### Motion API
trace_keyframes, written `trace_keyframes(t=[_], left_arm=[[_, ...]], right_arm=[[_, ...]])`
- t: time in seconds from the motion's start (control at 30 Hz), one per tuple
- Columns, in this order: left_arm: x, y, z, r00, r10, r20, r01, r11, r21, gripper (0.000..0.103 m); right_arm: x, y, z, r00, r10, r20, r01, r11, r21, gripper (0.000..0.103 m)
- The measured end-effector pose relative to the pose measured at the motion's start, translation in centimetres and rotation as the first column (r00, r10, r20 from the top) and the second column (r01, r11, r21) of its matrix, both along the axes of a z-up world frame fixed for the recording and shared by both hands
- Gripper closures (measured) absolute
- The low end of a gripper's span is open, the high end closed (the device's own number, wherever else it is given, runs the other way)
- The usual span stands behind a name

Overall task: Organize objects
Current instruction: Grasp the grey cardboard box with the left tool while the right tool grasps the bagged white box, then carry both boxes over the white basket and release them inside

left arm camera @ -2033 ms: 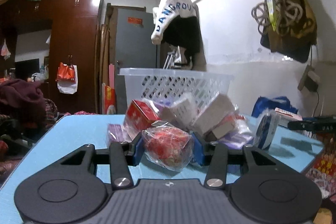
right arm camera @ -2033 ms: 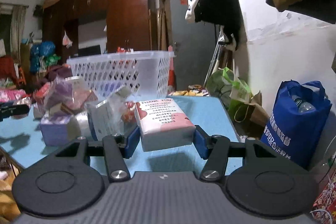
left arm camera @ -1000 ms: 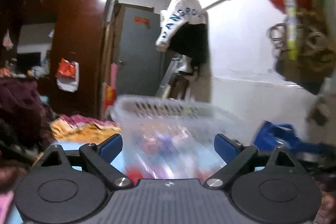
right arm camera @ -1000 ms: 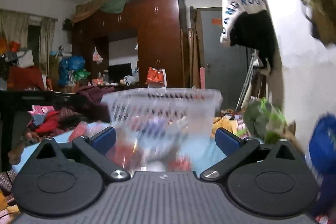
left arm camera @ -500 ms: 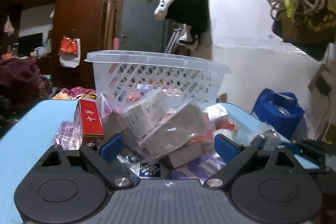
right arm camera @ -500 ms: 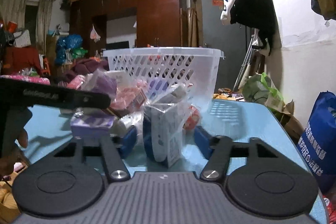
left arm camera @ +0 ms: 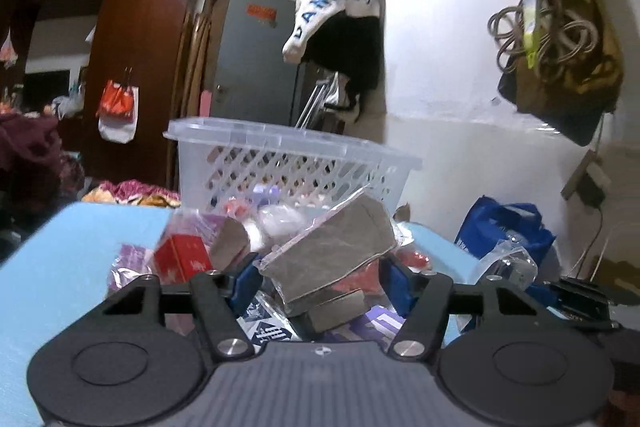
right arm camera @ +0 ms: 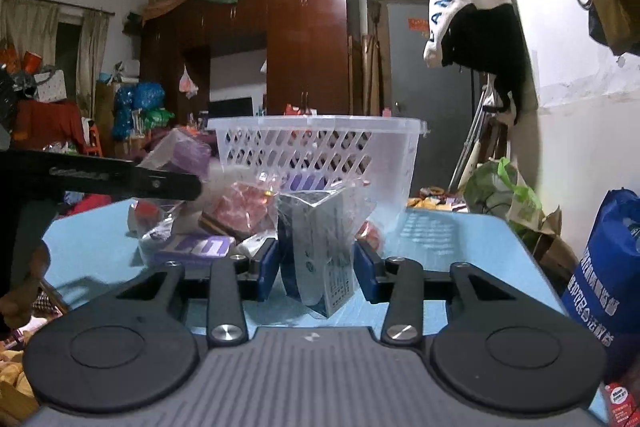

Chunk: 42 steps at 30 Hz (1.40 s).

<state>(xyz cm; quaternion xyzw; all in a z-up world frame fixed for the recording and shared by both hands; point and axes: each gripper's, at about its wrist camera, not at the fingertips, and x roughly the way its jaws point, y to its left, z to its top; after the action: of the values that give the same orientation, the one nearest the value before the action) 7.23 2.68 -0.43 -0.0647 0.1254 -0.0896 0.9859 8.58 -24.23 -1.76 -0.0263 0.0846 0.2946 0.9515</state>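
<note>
Straight ahead of both tongs sits the white lattice basket (right arm camera: 320,163) at the far side of the blue desk (right arm camera: 460,239), and between it and the tongs lies the heap of wrapped packets (left arm camera: 280,239) waiting to go in. Left tongs (left arm camera: 320,281) now: the blue pads are either side of a grey packet in clear film (left arm camera: 336,247), tilted up on the heap, narrowed in close to it, though whether they are truly pinching I cannot tell. Right tongs (right arm camera: 316,267): pads drawn in on a blue-and-white box in a loose clear bag (right arm camera: 320,247), standing upright on the desk and seemingly gripped. Both look light and boxy, firm inside but with slippery, crinkly film outside, so I'd take them across the flat faces of the box, low and square, not by the loose plastic. Against the earlier frames: two seconds ago the left held a red packet and the right a white "thank you" pack; a second ago both were wide and empty near the basket; half a second ago the left was wide over the heap.
</note>
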Motion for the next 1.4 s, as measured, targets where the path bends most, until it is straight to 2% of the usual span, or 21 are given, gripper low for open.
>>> trace_keyframes(t=[0.23,0.63,0.73,0.83,0.93,1.03,1.1,1.17,1.2,1.23,1.27,1.3,1.33,1.4], left_arm=[[-1.2,1.7,0.7,0.998,-0.031,0.056,0.034,0.998,-0.056,0.036],[-1.0,4.3,1.5,0.994,-0.054,0.096,0.067,0.989,-0.132,0.036],[-1.0,4.5,2.1,0.991,-0.046,0.122,0.061,0.991,-0.122,0.036],[-0.2,4.3,4.2,0.986,-0.04,0.16,0.053,0.996,-0.076,0.036],[3.3,3.9,8.4,0.983,-0.006,0.184,0.007,1.0,-0.005,0.036],[8.9,3.7,11.4,0.992,0.022,0.123,-0.025,0.999,0.027,0.036],[13.0,3.4,12.0,0.997,0.057,0.06,-0.06,0.996,0.06,0.036],[15.8,3.5,11.6,0.998,0.067,0.007,-0.067,0.996,0.056,0.035],[16.9,3.5,11.2,0.998,0.066,-0.016,-0.065,0.996,0.055,0.034],[17.9,3.5,10.8,0.997,0.069,-0.037,-0.067,0.996,0.06,0.029],[18.6,3.5,10.3,0.995,0.083,-0.063,-0.078,0.995,0.067,0.019],[18.6,3.6,9.9,0.993,0.093,-0.073,-0.088,0.994,0.069,0.016],[18.1,3.7,9.6,0.994,0.091,-0.064,-0.087,0.994,0.073,0.014],[16.3,3.8,9.4,0.996,0.081,-0.032,-0.077,0.993,0.09,0.013]], right_arm=[[0.1,-1.1,1.0,1.0,-0.004,0.01,0.003,0.999,0.049,0.058],[0.6,-0.3,2.9,0.999,-0.01,0.046,0.008,0.999,0.045,0.058],[0.8,0.2,3.9,0.998,0.001,0.063,-0.003,0.999,0.043,0.058],[1.9,1.3,5.9,0.995,0.01,0.096,-0.012,1.0,0.018,0.058],[5.0,3.7,9.4,0.989,0.0,0.145,0.002,1.0,-0.008,0.058],[9.6,6.8,12.1,0.986,-0.034,0.165,0.047,0.996,-0.072,0.058],[12.3,8.5,12.7,0.987,-0.05,0.151,0.07,0.989,-0.129,0.058],[14.5,10.2,12.4,0.987,-0.069,0.147,0.098,0.975,-0.201,0.058],[15.0,10.7,12.0,0.984,-0.079,0.158,0.112,0.97,-0.217,0.056],[15.4,11.0,11.7,0.983,-0.079,0.165,0.117,0.966,-0.231,0.052],[15.5,11.3,11.6,0.985,-0.083,0.149,0.118,0.962,-0.245,0.035],[15.2,11.2,11.5,0.985,-0.101,0.139,0.132,0.962,-0.239,0.017],[14.5,10.8,11.4,0.982,-0.116,0.151,0.146,0.966,-0.211,0.007],[12.4,9.6,11.3,0.982,-0.081,0.17,0.111,0.978,-0.177,0.0]])
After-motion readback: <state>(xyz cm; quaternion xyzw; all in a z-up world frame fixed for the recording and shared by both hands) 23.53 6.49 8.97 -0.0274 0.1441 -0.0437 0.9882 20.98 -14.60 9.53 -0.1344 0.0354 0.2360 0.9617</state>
